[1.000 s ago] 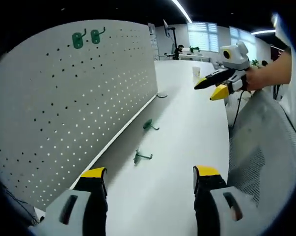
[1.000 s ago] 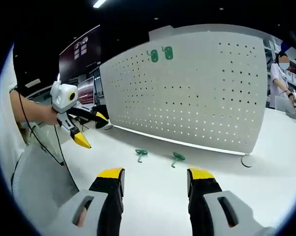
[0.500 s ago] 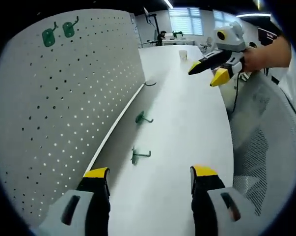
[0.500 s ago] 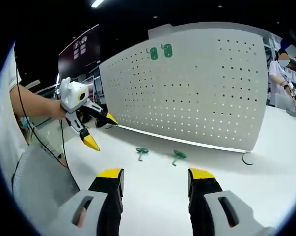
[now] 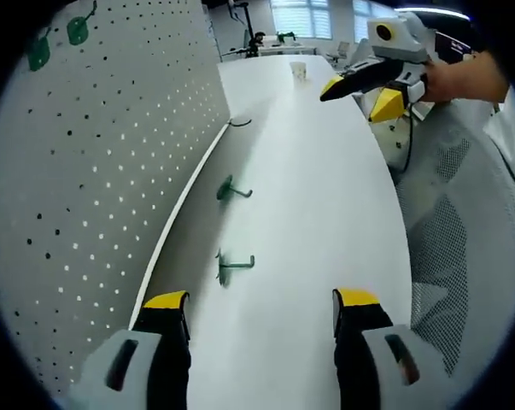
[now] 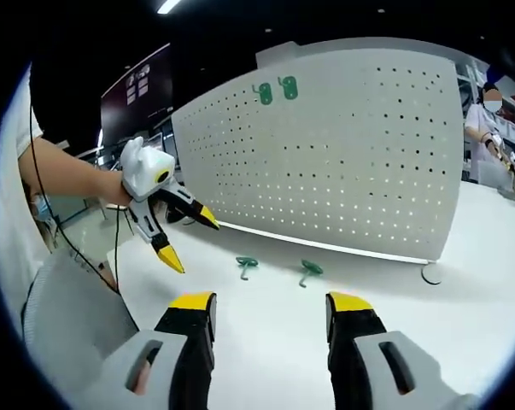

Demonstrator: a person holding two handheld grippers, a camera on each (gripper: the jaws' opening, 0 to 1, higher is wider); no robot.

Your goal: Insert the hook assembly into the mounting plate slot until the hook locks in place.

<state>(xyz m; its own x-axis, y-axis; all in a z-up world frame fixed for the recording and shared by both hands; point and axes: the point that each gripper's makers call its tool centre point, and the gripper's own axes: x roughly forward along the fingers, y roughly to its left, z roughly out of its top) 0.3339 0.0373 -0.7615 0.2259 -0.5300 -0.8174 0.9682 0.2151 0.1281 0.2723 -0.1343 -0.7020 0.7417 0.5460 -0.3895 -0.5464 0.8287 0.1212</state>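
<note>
Two green hooks lie loose on the white desk (image 6: 266,342) near the foot of the pegboard (image 6: 359,145), the near hook (image 5: 232,266) at about 11 o'clock from the left gripper (image 5: 261,303) and the far hook (image 5: 231,190) beyond it. Two more mounted hooks (image 6: 276,90) hang at the board's top. Both the left gripper and the right gripper (image 6: 270,306) are wide open and hold nothing. Judging by this, the insertion has not begun: a hook must yet be picked up and locked into a slot.
</note>
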